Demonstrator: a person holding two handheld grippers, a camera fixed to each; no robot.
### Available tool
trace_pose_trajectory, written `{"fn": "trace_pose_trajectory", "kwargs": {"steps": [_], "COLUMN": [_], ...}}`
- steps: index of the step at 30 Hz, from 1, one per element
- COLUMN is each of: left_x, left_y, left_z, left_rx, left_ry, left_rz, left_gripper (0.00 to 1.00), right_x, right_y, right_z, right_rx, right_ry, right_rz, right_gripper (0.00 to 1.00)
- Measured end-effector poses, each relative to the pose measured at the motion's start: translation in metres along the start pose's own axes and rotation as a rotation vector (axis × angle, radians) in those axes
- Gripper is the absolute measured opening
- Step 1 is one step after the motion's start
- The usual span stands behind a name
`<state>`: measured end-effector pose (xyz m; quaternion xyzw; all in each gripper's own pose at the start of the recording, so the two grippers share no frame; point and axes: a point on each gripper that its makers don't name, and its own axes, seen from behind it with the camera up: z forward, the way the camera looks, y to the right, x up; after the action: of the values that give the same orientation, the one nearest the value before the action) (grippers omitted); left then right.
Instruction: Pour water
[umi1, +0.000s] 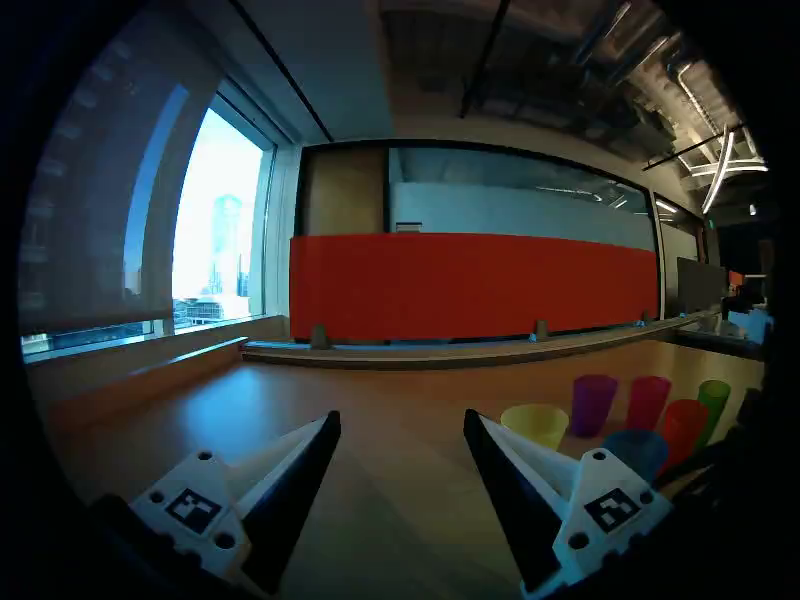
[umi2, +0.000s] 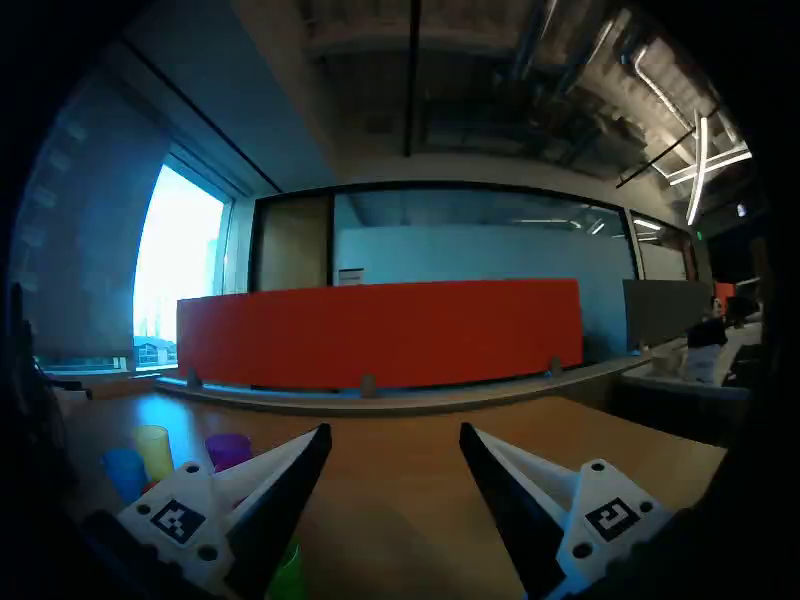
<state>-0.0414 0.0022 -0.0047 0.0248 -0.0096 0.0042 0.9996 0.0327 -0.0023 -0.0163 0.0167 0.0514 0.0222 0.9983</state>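
Gaping wide, the left hand-held gripper (umi1: 400, 420) grasps nothing, and its two dark fingers stand well apart above the bare wooden table (umi1: 300, 390). Just beyond its right finger, a cluster of plastic cups stands upright on the table. The yellow cup (umi1: 535, 425) is the nearest to the fingertip. Behind it come the purple cup (umi1: 593, 403) and the pink cup (umi1: 648, 400), side by side. The blue cup (umi1: 635, 452) sits lower, partly behind the finger. The orange cup (umi1: 684, 428) and the green cup (umi1: 714, 400) are farther toward the right edge of the view. None of the cups touches the fingers.

The right hand-held gripper (umi2: 393, 432) is likewise spread wide with nothing between its fingers, over open table. In the right gripper view the cups lie off to the left of its left finger. The blue cup (umi2: 124, 472), yellow cup (umi2: 153, 450) and purple cup (umi2: 228, 450) stand close together. A sliver of green (umi2: 288, 575) shows under that finger, at the bottom of the view.

Farther off, a long red partition (umi1: 470, 285) runs along the table's far edge, with a glass wall behind it. A bright window (umi1: 215, 240) is on the left.
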Motion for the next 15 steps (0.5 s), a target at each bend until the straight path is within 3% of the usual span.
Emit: {"fn": "trace_pose_trajectory", "kwargs": {"steps": [15], "left_x": [0.0], "left_y": [0.0], "left_z": [0.0], "left_rx": [0.0], "left_ry": [0.0], "left_rz": [0.0], "left_gripper": [0.91], "right_x": [-0.026], "right_y": [-0.001], "right_z": [0.008], "right_rx": [-0.01], "right_ry": [-0.056], "right_rz": [-0.03], "right_gripper": [0.99]}}
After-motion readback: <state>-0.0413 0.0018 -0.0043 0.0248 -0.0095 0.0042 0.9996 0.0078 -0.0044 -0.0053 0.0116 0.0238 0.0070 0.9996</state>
